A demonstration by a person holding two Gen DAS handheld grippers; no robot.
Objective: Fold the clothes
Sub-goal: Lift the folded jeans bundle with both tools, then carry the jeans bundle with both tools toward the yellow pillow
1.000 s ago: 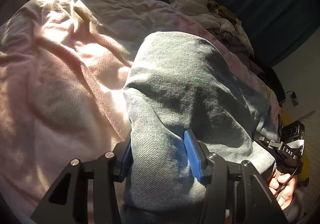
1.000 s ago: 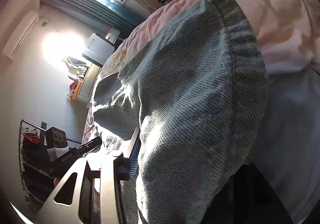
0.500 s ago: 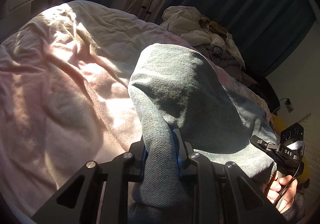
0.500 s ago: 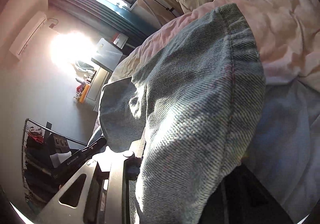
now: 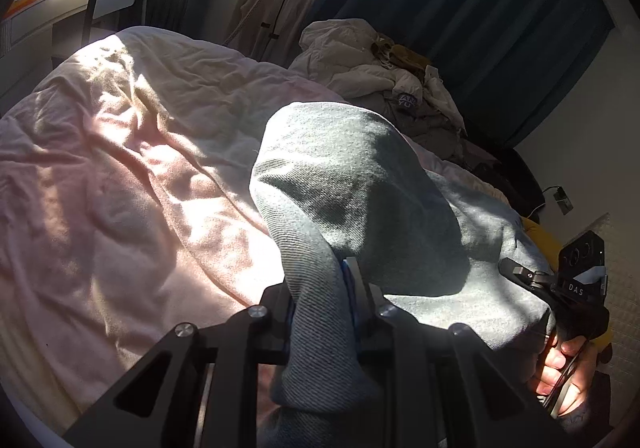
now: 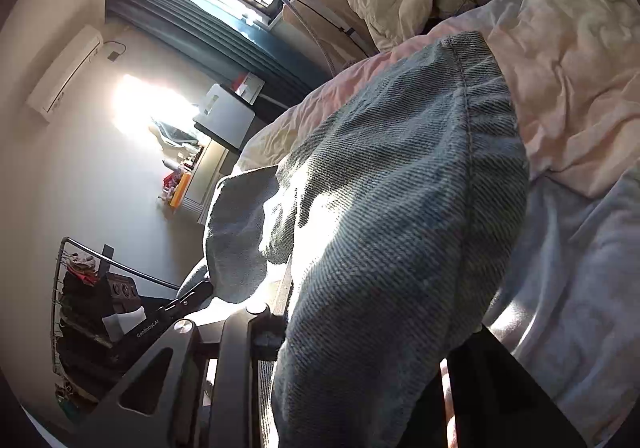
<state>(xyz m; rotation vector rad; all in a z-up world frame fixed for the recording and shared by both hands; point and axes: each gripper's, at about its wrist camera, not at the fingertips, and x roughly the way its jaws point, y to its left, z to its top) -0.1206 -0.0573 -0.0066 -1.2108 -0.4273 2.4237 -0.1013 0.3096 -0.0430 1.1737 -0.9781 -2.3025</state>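
- Where the left wrist view looks along its own fingers, the left gripper (image 5: 320,300) has its jaws clamped on a bunched fold of the grey-blue denim garment (image 5: 360,188); they have just been closing, with the cloth between them.
- From that grip the denim garment humps up over the near edge of the bed and runs toward the right edge of this view.
- It lies on the rumpled pale pink blanket (image 5: 132,184) that covers the bed.
- At the far edge of the bed sits a heap of cream and grey clothes (image 5: 384,72), before a dark blue curtain (image 5: 480,20).
- At lower right the right gripper (image 5: 560,288), black, meets the garment's other end, with the person's hand (image 5: 568,372) below it.
- In the right wrist view, the right gripper (image 6: 360,332) has its jaws pressed on the denim garment (image 6: 400,208), whose stitched seam arches above; one jaw is hidden under the cloth, and they too have just been closing.
- The pink blanket (image 6: 568,88) shows to the right.
- The left gripper (image 6: 176,308) appears at lower left, touching the garment's other end.
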